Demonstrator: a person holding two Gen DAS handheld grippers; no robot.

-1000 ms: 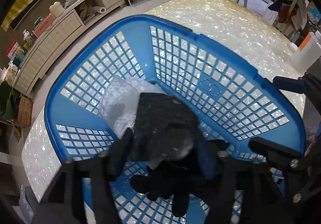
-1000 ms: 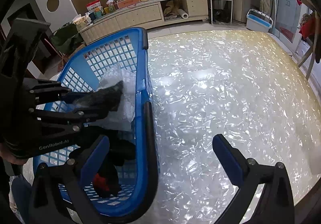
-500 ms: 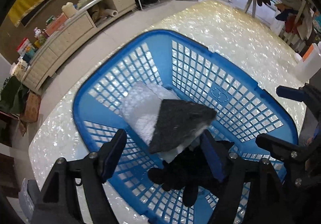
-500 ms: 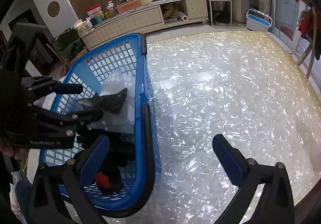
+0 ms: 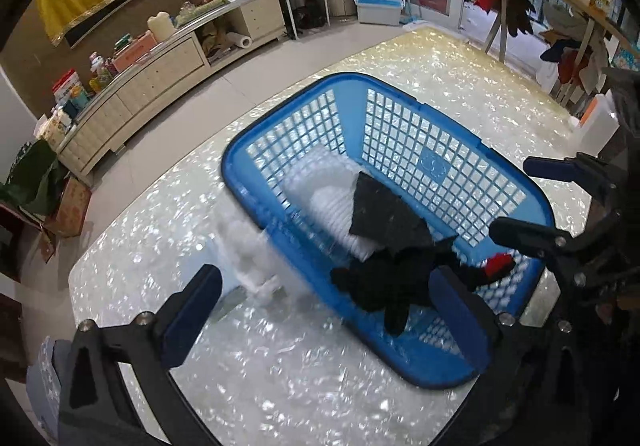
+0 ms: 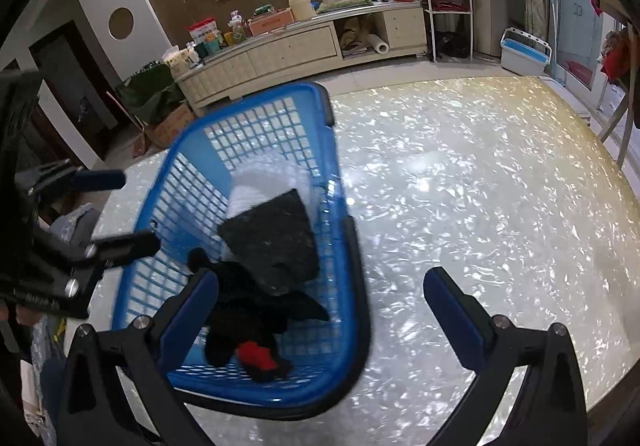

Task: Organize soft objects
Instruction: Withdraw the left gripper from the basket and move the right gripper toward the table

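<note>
basket: 1 blue basket (image 5: 436,162), ahead of + below L gripper (image 5: 320,306)
soft items: 3 in basket – white padded sheet (image 5: 328,202), dark grey cloth (image 6: 276,242) on it, black glove w/ red patch (image 6: 256,326) nearest
L gripper: jaws opening, nothing betw. them, pointing steeply down
R gripper (image 6: 320,310): jaws wide apart, empty, straddling basket's R rim
around: pearly tabletop (image 6: 480,206); cream cabinet (image 6: 296,50) well beyond
</note>
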